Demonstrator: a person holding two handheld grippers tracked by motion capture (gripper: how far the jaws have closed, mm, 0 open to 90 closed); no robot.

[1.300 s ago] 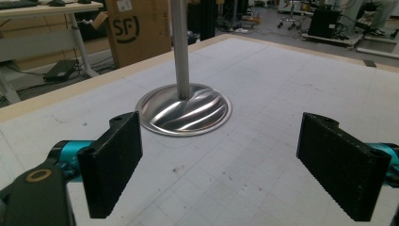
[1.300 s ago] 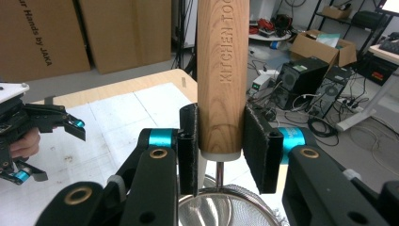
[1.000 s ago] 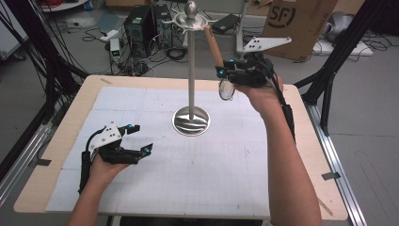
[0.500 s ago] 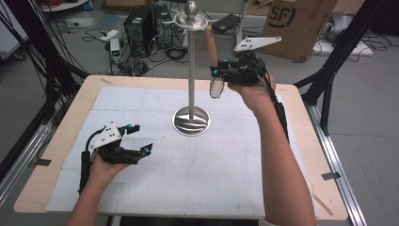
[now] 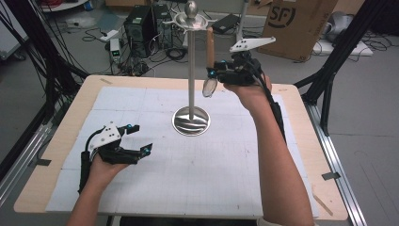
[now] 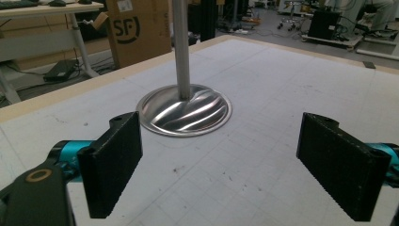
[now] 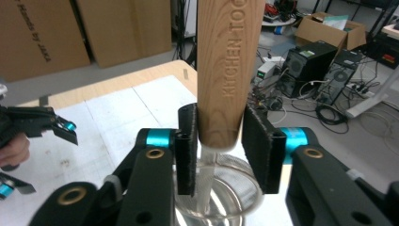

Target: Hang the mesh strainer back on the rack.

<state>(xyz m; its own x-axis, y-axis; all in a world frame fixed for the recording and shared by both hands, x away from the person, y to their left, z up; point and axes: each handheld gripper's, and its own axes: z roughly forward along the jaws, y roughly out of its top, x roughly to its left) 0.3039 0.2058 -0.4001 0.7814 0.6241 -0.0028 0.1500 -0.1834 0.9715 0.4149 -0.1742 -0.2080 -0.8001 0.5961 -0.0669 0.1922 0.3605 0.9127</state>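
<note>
A kitchen tool with a wooden handle (image 5: 210, 43) (image 7: 229, 61) and a round wire-mesh head (image 5: 208, 88) (image 7: 230, 190) hangs upright, handle up, just right of the steel stand's pole (image 5: 190, 66). My right gripper (image 5: 213, 74) (image 7: 219, 141) is shut on the lower end of that handle, high above the table. The handle's top reaches close to the stand's top ring (image 5: 190, 19). My left gripper (image 5: 142, 138) (image 6: 219, 155) rests open on the mat at the left, with nothing between its jaws, facing the stand's round base (image 5: 190, 121) (image 6: 184, 110).
A white gridded mat (image 5: 197, 174) covers the wooden table (image 5: 301, 141). Computers and cables (image 5: 141, 23) and cardboard boxes (image 5: 296, 23) stand on the floor behind the table. A black frame leg (image 5: 339, 61) rises at the right.
My right gripper has carried the tool upward and a little left, closer to the pole's top ring. The left gripper has stayed put.
</note>
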